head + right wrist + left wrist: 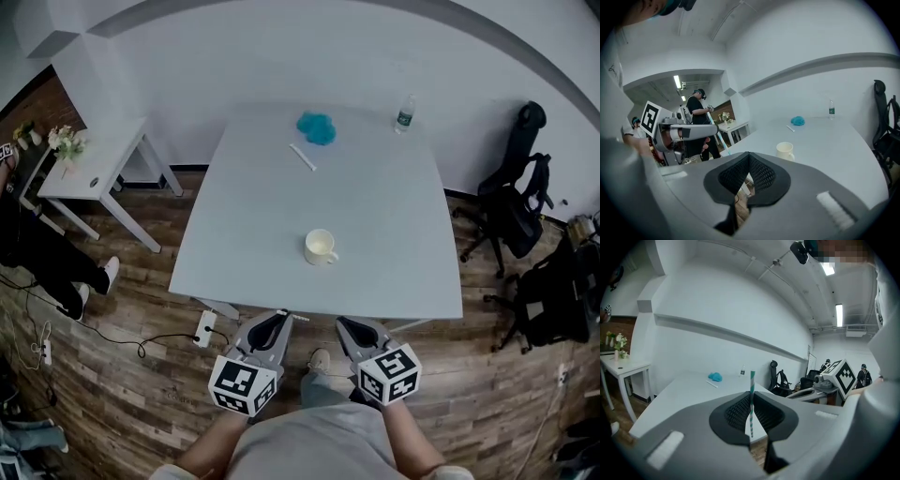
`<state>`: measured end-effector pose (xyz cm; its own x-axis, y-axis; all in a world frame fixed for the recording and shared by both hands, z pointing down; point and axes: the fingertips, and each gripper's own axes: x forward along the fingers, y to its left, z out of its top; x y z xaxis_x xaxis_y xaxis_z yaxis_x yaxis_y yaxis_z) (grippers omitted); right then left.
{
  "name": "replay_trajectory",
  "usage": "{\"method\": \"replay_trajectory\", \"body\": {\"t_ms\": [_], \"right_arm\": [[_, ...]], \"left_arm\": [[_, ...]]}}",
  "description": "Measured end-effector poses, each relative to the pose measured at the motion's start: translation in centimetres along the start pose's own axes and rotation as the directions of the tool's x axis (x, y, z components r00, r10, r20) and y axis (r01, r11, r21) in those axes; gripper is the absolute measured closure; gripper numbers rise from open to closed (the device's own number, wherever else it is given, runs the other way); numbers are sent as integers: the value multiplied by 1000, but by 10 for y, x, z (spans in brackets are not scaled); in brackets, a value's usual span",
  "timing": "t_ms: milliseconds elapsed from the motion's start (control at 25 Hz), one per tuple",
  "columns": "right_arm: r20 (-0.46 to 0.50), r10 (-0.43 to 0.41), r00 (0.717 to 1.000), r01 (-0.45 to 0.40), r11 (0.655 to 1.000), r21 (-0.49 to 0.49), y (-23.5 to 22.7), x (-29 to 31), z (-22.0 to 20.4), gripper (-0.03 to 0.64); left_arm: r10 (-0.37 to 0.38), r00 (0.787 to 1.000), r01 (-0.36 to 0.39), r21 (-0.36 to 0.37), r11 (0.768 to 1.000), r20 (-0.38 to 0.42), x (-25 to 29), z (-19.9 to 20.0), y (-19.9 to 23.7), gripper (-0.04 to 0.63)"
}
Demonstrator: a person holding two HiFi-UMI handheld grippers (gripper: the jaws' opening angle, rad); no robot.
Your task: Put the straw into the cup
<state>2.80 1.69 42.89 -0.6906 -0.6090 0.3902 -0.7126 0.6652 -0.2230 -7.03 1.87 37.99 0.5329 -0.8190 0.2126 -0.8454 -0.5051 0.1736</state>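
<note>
Teal-and-white striped paper straw point(751, 394) clamped upright in left gripper point(752, 405) jaws, off the near table edge. Right gripper point(749, 158) jaws closed together, nothing between. Cream ceramic cup point(320, 247) stands on white rectangular table point(394, 206), well apart from both; probably empty.

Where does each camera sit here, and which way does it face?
Head view: on the person's head, looking steeply down at the table and cup; left gripper, right gripper and the torso show at the bottom.
Left gripper view: rides the left gripper, facing across the table to the far wall; its jaws pinch a striped straw.
Right gripper view: rides the right gripper, facing across the table; its jaws are together, empty.
Shared: head and right gripper views show the cup; each gripper view catches the other gripper.
</note>
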Motion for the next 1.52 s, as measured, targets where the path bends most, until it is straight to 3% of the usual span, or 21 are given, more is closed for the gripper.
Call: {"method": "replay_trajectory", "body": {"t_ms": [600, 1120, 1520], "right_arm": [[-26, 82, 996, -83, 996, -30, -83, 55, 45, 611], [-48, 107, 993, -109, 993, -37, -80, 78, 55, 611], [-29, 57, 998, -57, 998, -10, -80, 96, 73, 611]], "left_arm": [[80, 997, -80, -12, 997, 20, 86, 34, 36, 552], [98, 995, -97, -35, 995, 24, 86, 44, 63, 552], [35, 999, -35, -17, 999, 11, 98, 60, 86, 552]]}}
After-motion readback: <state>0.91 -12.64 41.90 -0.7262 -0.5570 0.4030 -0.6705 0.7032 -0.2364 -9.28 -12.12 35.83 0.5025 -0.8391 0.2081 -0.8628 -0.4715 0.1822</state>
